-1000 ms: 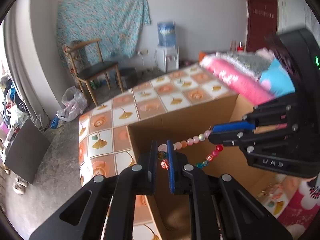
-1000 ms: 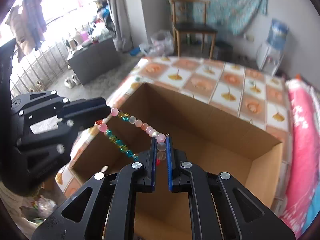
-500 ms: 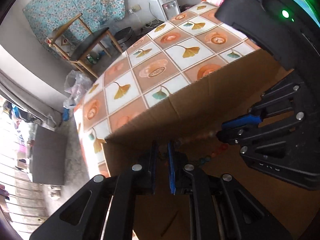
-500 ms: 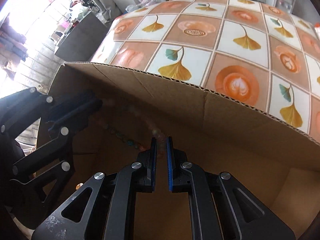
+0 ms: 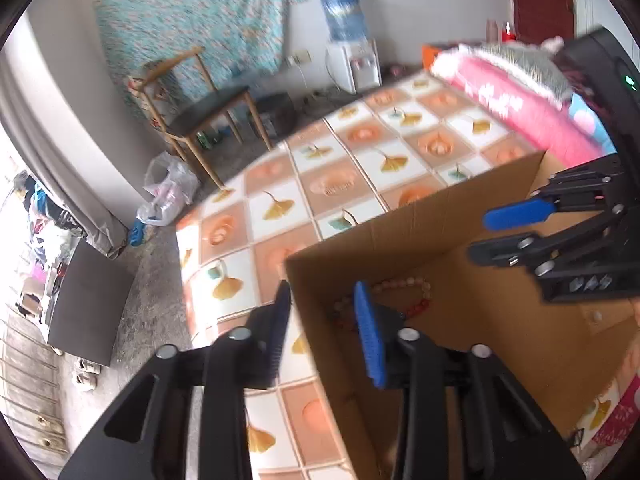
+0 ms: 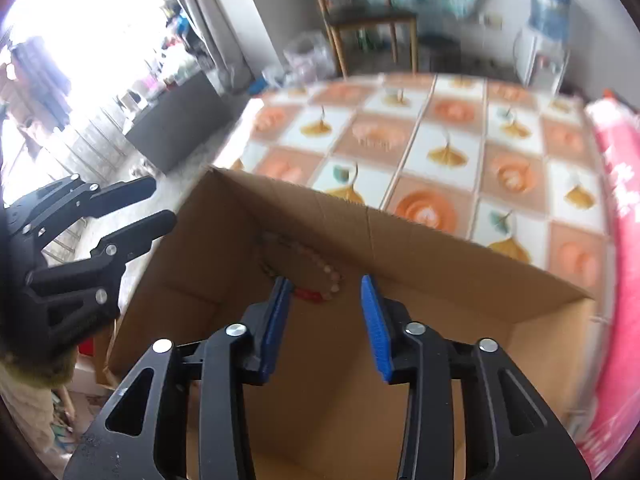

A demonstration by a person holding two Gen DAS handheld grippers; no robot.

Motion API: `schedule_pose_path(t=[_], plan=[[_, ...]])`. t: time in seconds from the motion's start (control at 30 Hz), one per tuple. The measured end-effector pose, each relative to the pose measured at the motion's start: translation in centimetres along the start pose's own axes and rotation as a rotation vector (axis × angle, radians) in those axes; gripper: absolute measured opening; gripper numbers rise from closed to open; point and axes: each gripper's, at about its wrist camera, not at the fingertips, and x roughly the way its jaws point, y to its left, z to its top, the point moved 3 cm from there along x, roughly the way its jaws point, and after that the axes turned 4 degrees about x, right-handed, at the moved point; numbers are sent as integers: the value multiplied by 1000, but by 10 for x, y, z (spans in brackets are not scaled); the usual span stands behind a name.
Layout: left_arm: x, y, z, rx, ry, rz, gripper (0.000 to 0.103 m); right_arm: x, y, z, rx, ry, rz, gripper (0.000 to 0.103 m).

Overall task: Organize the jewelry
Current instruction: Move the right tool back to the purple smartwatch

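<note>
A beaded necklace (image 5: 404, 294) with pink, pearl and red beads lies loose on the bottom of the open cardboard box (image 5: 420, 216). It also shows in the right wrist view (image 6: 320, 276), against the box's far wall (image 6: 420, 248). My left gripper (image 5: 324, 312) is open and empty, straddling the box's near left corner. My right gripper (image 6: 326, 304) is open and empty above the box interior. The right gripper (image 5: 508, 232) shows in the left wrist view over the box's right side; the left gripper (image 6: 156, 204) shows in the right wrist view at the box's left.
The box stands on a table with an orange-and-white tiled cloth (image 5: 340, 168). Pink folded bedding (image 5: 520, 104) lies at the right. A wooden chair (image 5: 200, 112), a water dispenser (image 5: 348, 44) and plastic bags (image 5: 168, 196) stand on the floor beyond.
Both grippers opened and let go of the necklace, which dropped to the box bottom. Both grippers have lifted up out of the box.
</note>
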Motion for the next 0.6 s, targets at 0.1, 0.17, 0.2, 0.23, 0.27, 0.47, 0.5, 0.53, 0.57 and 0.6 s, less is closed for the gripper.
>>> schedule_pose_path(t=[0.1, 0.17, 0.2, 0.23, 0.27, 0.47, 0.5, 0.53, 0.57, 0.6], plan=[[-54, 21, -31, -88, -94, 20, 55, -56, 13, -25, -49, -123, 27, 44], [-79, 29, -56, -141, -127, 26, 61, -81, 19, -45, -62, -168, 58, 46], [-89, 31, -70, -163, -139, 25, 61, -92, 23, -58, -68, -181, 77, 46], [-95, 31, -82, -179, -146, 22, 61, -99, 26, -72, -67, -187, 99, 46], [-99, 29, -97, -198, -146, 20, 62, -102, 28, -87, -60, -183, 123, 46], [-73, -8, -178, -315, -47, -55, 62, -64, 43, -145, 37, -72, 184, 46], [-63, -17, -189, -331, -17, -74, 62, -53, 47, -152, 48, -41, 194, 46], [-52, -27, -201, -337, 23, -82, 62, -38, 51, -160, 63, 3, 204, 46], [-41, -37, -210, -342, 55, -96, 62, -23, 57, -166, 65, 36, 196, 46], [-32, -45, -218, -344, 81, -113, 62, -17, 63, -171, 58, 52, 188, 43]])
